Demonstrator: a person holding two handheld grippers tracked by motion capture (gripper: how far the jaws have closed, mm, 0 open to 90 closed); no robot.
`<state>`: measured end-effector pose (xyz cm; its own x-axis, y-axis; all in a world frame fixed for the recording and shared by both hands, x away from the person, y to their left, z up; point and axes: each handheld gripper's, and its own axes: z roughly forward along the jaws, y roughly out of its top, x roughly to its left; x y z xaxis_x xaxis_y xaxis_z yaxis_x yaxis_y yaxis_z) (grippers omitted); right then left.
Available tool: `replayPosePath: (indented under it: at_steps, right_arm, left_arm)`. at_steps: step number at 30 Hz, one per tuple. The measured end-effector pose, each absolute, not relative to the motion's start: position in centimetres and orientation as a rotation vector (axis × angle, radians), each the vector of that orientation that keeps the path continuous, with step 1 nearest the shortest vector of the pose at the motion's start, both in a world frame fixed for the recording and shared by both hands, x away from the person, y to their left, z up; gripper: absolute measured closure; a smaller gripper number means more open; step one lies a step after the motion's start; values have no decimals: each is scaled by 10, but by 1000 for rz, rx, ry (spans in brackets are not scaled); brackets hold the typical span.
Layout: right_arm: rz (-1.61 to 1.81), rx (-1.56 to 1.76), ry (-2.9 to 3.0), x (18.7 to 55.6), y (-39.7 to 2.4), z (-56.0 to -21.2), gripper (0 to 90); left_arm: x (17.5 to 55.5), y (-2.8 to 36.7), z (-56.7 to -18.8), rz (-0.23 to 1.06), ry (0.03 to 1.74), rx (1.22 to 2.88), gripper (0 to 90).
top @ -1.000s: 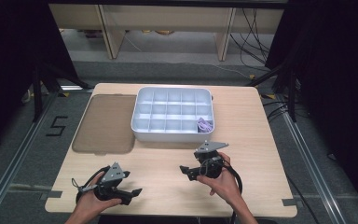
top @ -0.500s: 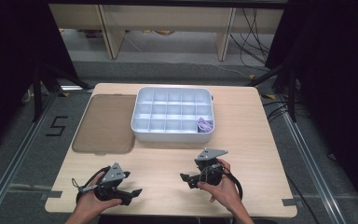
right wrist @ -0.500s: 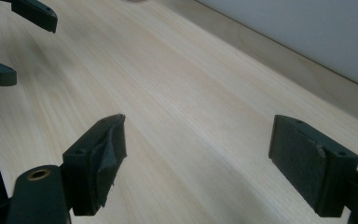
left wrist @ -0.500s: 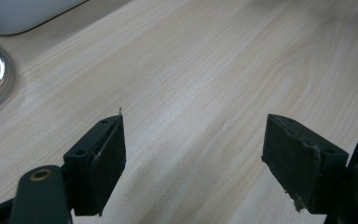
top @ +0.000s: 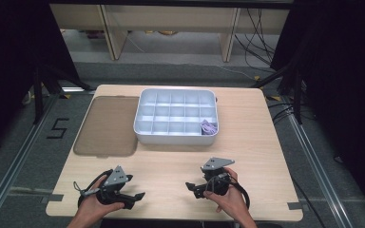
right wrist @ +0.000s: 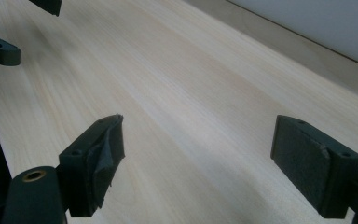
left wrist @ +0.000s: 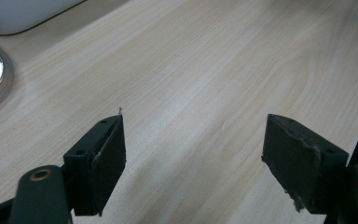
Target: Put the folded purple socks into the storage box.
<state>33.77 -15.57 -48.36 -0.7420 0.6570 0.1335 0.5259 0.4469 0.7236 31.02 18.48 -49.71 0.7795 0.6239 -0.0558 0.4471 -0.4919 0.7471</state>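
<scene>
A: Which items appear on the table (top: 261, 156)?

B: A white divided tray (top: 176, 137) at the far centre, with a small purple item (top: 208, 127) in its near right compartment. A tinted clear lid (top: 106, 126) lies flat just left of the tray, touching or nearly touching it.

A: And the grippers?

B: Both rest near the front edge, well apart from the tray. The left gripper (top: 137, 195), seen also in its own view (left wrist: 193, 154), has jaws wide with nothing between them. The right gripper (right wrist: 196, 158), at near right in the high view (top: 190, 186), has just been opening its jaws; they too stand wide over bare wood.

A: What step seems in hand?

B: Probably closing the tray, judging by the lid lying beside it. To do it well, take the lid by its near edge, lift it level, line its corners up with the tray's rim, and steady the tray with the other gripper before pressing down.
</scene>
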Motion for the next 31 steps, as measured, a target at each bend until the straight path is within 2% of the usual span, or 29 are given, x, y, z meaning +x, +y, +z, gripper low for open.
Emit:
replayPosePath:
  at_steps: [31]
  right_arm:
    - [1185,1039,2510,331,-160,-488,167]
  left_arm:
    - [310,185,-498,286,795,2174,212]
